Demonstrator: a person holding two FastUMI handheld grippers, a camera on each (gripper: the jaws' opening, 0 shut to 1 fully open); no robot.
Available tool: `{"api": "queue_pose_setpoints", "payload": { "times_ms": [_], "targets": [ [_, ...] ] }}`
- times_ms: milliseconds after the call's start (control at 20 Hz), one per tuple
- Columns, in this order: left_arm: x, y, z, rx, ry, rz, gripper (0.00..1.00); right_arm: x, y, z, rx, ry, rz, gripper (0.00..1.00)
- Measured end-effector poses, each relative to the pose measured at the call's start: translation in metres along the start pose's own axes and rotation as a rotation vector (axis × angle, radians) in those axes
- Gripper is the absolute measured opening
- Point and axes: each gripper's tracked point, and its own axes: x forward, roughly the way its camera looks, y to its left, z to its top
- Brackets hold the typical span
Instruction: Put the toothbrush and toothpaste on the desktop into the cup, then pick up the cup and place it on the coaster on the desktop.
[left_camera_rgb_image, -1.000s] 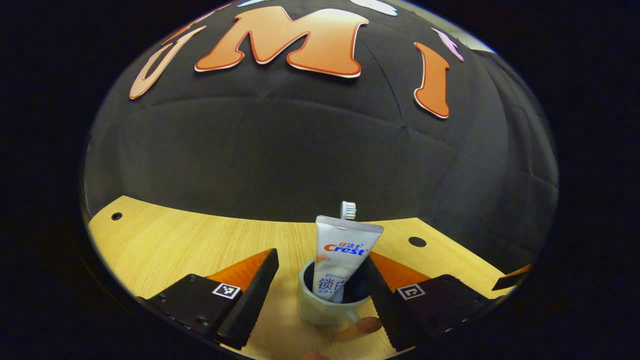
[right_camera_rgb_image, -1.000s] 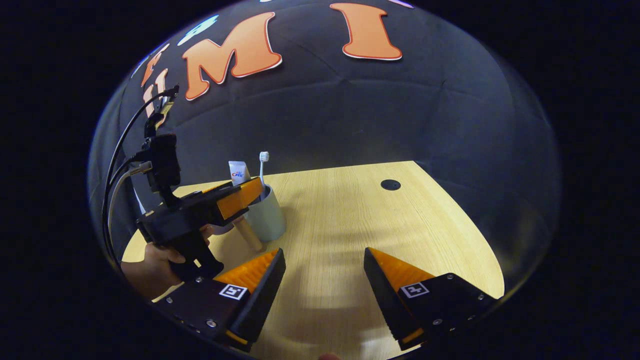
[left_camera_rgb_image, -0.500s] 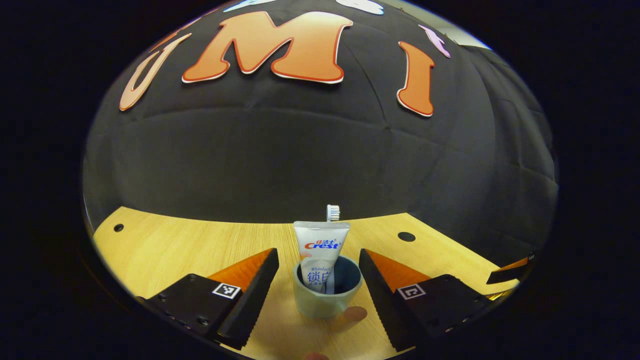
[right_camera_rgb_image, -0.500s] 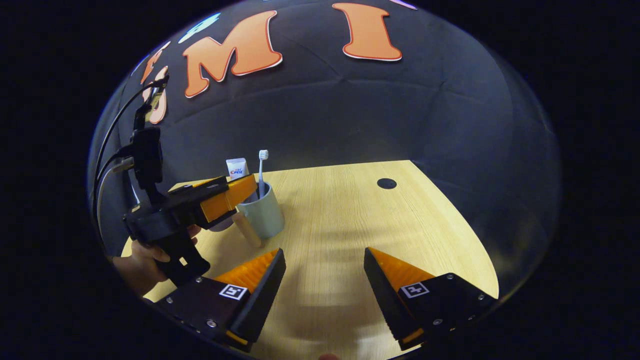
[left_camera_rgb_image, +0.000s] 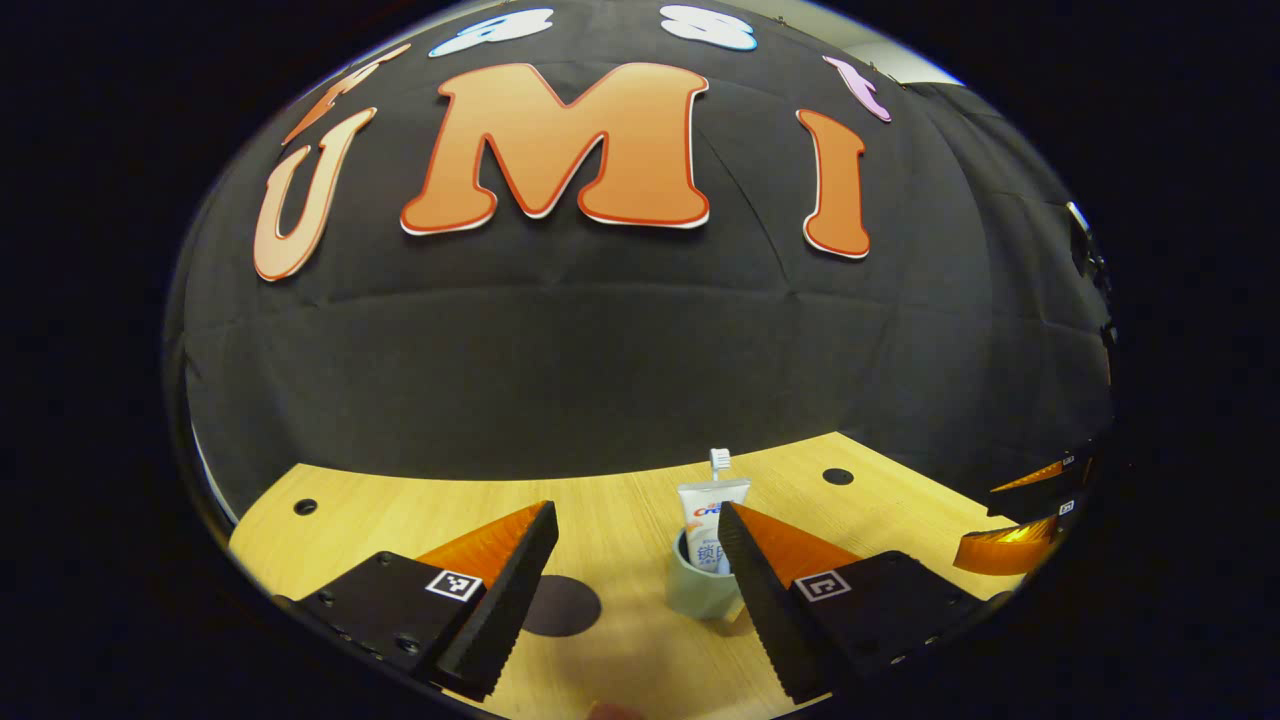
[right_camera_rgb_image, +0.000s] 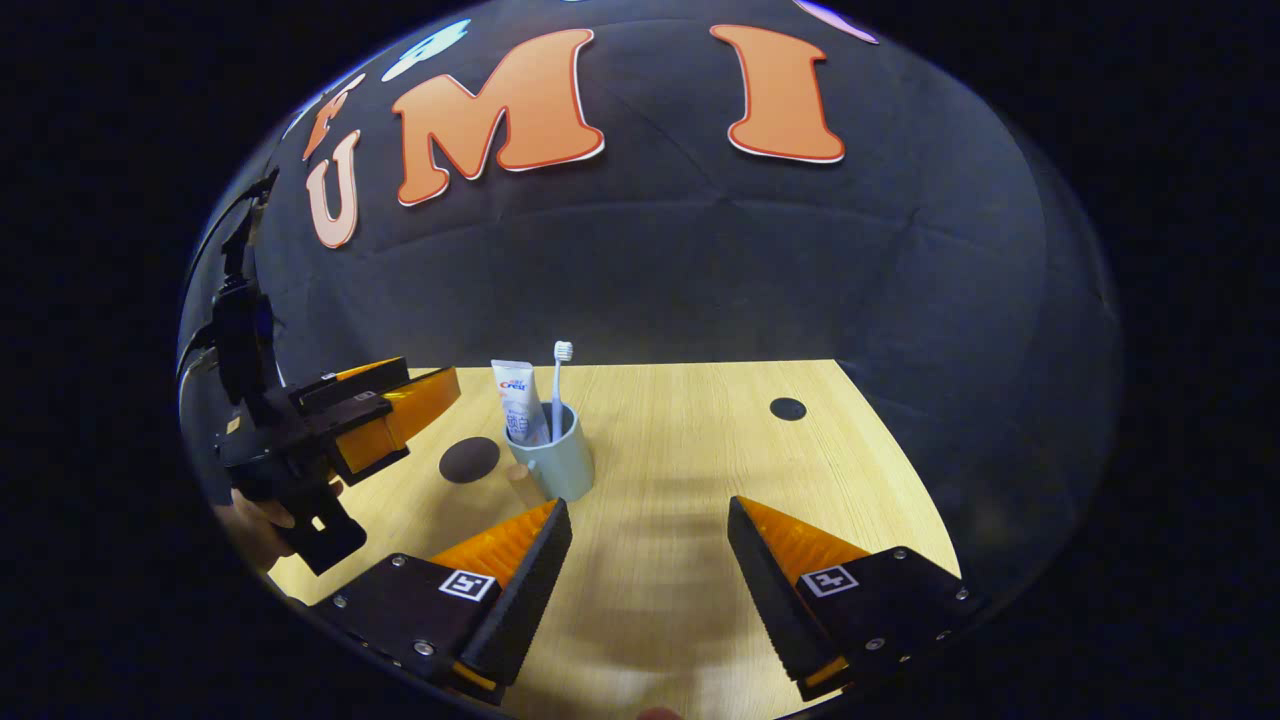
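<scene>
right gripper view, foreground: the right claw hangs wide and empty over bare table, well apart from the action. beyond it stands the cup, upright on the wood, with the toothpaste and the toothbrush both standing inside. just beside the cup, to its left here, lies a dark round coaster, bare, with the cup's foot apparently just off it. farther left the left claw, gripped by a hand, holds nothing.

left gripper view: the left claw, jaws wide, has pulled back and away from the cup, which half a second ago sat squarely between its fingers; now the cup is partly hidden behind the claw's right finger, and the coaster has come into sight between the fingers, next to the cup.

by the look of it, loading is done and the cup was let go beside the coaster rather than on it, so the final lift onto the coaster seems unfinished.
</scene>
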Motion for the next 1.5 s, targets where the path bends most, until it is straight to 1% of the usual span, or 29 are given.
{"api": "queue_pose_setpoints", "payload": {
  "times_ms": [100,200,350,450,650,750,900,1000,1200,1300,1400,1450,1500],
  "targets": [
    [-0.015,0.013,0.013,0.0,-0.009,0.031,0.97,0.003,0.012,0.008,-0.014,0.007,0.012,0.95],
    [-0.031,0.025,0.028,0.028,-0.029,0.062,0.97,0.006,0.024,0.016,-0.04,0.008,0.025,0.95],
    [-0.056,0.037,0.046,0.028,-0.047,0.09,0.96,0.012,0.05,0.026,-0.057,0.016,0.072,0.95],
    [-0.073,0.044,0.051,0.036,-0.049,0.115,0.97,0.017,0.062,0.031,-0.075,0.019,0.089,0.95],
    [-0.103,0.063,0.064,0.034,-0.073,0.168,0.96,0.035,0.081,0.035,-0.102,0.037,0.099,0.95],
    [-0.115,0.074,0.068,0.049,-0.078,0.197,0.96,0.047,0.085,0.028,-0.119,0.063,0.087,0.95],
    [-0.13,0.089,0.075,0.063,-0.091,0.231,0.96,0.069,0.089,0.008,-0.147,0.147,0.059,0.95],
    [-0.14,0.101,0.076,0.065,-0.093,0.258,0.96,0.078,0.093,-0.004,-0.137,0.195,0.061,0.95],
    [-0.161,0.119,0.07,0.059,-0.069,0.304,0.97,0.106,0.092,-0.024,-0.125,0.279,0.025,0.95],
    [-0.168,0.126,0.068,0.056,-0.057,0.326,0.97,0.12,0.094,-0.04,-0.103,0.352,0.014,0.95],
    [-0.174,0.132,0.064,0.048,-0.04,0.342,0.98,0.128,0.092,-0.051,-0.099,0.418,-0.009,0.93],
    [-0.176,0.133,0.062,0.046,-0.034,0.348,0.97,0.13,0.092,-0.053,-0.095,0.439,-0.015,0.89],
    [-0.177,0.134,0.061,0.044,-0.029,0.352,0.97,0.134,0.093,-0.055,-0.087,0.451,-0.015,0.87]
  ]
}}
